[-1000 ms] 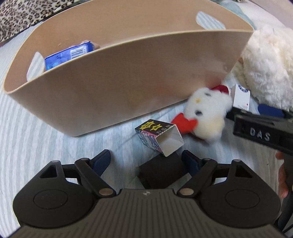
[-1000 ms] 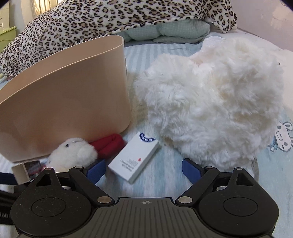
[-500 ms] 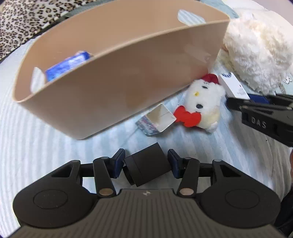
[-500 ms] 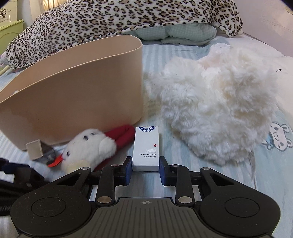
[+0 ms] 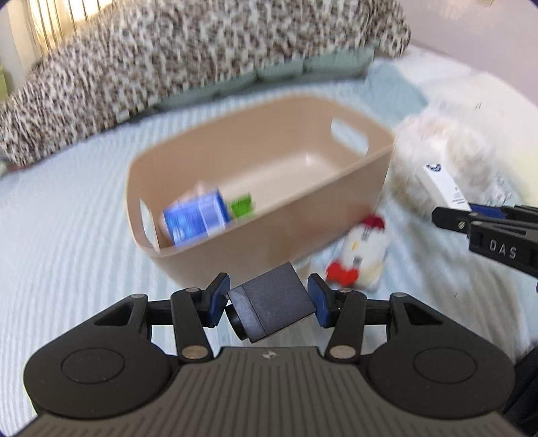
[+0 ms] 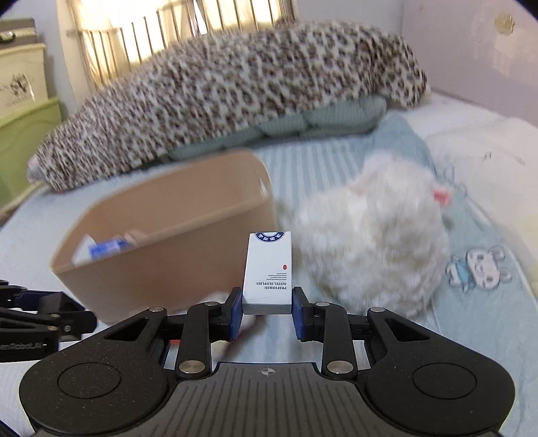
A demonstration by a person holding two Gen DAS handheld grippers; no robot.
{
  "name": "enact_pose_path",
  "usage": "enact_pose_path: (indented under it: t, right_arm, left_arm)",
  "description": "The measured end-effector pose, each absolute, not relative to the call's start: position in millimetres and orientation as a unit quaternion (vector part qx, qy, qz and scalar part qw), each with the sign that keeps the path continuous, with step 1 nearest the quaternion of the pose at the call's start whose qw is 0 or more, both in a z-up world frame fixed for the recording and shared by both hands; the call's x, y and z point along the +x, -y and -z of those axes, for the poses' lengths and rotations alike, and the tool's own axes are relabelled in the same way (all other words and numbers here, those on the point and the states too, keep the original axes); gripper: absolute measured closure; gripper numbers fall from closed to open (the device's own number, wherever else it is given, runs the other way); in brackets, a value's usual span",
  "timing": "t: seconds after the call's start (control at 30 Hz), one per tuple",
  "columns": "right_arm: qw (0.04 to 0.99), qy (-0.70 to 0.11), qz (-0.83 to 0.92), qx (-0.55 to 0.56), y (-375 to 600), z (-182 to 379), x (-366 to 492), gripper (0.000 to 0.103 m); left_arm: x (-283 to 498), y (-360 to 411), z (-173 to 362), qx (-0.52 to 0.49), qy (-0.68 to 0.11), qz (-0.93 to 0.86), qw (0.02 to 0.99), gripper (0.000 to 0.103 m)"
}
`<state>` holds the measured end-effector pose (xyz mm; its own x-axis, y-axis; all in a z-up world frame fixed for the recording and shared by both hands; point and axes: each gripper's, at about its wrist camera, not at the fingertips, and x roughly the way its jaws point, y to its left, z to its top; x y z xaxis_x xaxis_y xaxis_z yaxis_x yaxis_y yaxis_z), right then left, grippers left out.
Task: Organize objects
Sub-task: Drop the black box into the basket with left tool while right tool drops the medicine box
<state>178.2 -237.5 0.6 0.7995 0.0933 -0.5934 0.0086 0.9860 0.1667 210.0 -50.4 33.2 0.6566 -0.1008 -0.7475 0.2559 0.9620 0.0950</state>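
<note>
A long spotted blanket (image 6: 228, 101), like a leopard's coat, lies across the top of the frame. A green-gray pillow (image 6: 302, 124) peeks out under it. The bed sheet (image 5: 60, 235) is pale blue with thin stripes and fills the left side. At the lower right, a little cartoon bunny (image 6: 479, 267) is printed on the cloth. At the far left edge stands a green cabinet (image 6: 23, 134). Bright window bars (image 6: 161, 30) shine at the top.

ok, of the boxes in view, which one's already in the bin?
The blue box, lying inside the tan bin. The dark box is clamped in the left gripper; the white box in the right gripper.
</note>
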Motion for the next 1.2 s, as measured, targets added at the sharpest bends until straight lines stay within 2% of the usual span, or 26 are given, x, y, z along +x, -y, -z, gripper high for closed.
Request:
enact_pose_path:
  t: [0.23,0.57,0.83,1.03,1.2]
  right_arm:
    - [0.964,-0.255,-0.056,0.054,218.5,-48.3,188.7,0.075]
    - [0.966,-0.245,-0.073,0.039,193.6,-53.7,235.1,0.075]
    - [0.959,-0.267,-0.077,0.046,176.1,-33.3,266.1,0.075]
    - [0.949,-0.305,-0.073,0.039,171.0,-7.0,292.7,0.075]
    - [0.944,-0.318,-0.074,0.042,170.6,4.7,303.7,0.075]
  left_arm:
    - [211.1,56.8,-65.9,0.088,-0.321,0.071,0.94,0.05]
    - [249.2,48.0,-61.9,0.056,-0.279,0.004,0.959,0.05]
    - [285.3,33.9,-30.5,0.067,-0.305,-0.06,0.948,0.05]
    - [310.0,14.5,-10.9,0.045,-0.363,-0.073,0.928,0.05]
    - [316.3,17.2,-0.7,0.067,-0.385,-0.08,0.917,0.05]
